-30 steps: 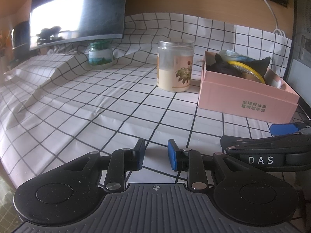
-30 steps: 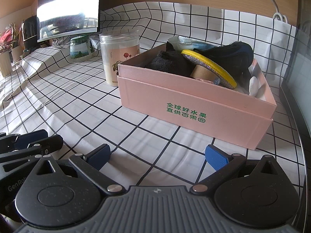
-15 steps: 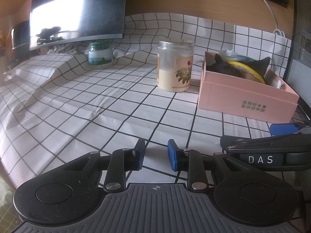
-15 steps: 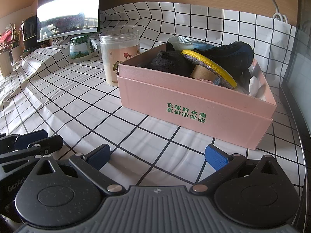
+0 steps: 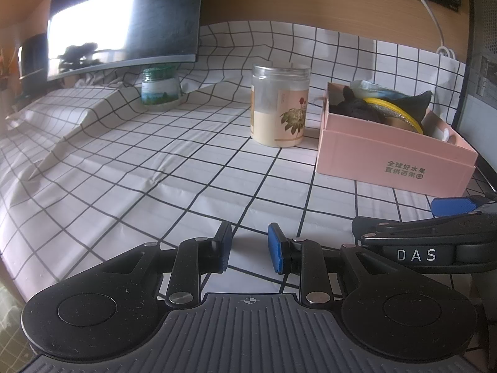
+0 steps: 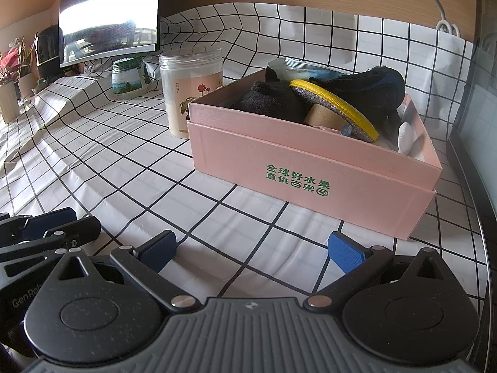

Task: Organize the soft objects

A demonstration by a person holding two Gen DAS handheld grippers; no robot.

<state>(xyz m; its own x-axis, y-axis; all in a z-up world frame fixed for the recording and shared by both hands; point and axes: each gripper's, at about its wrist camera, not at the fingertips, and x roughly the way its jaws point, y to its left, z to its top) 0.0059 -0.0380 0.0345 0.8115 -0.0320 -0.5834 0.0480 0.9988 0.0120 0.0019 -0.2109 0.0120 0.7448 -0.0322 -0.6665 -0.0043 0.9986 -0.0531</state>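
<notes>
Box [image 6: 310, 180] beyond right gripper [image 6: 251, 248]

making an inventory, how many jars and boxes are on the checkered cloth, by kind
Jars: 2, the tall cream-filled jar and the small green-label jar.
Boxes: 1, the pink box, filled with soft items.
Total: 3 on the checkered cloth.
</notes>
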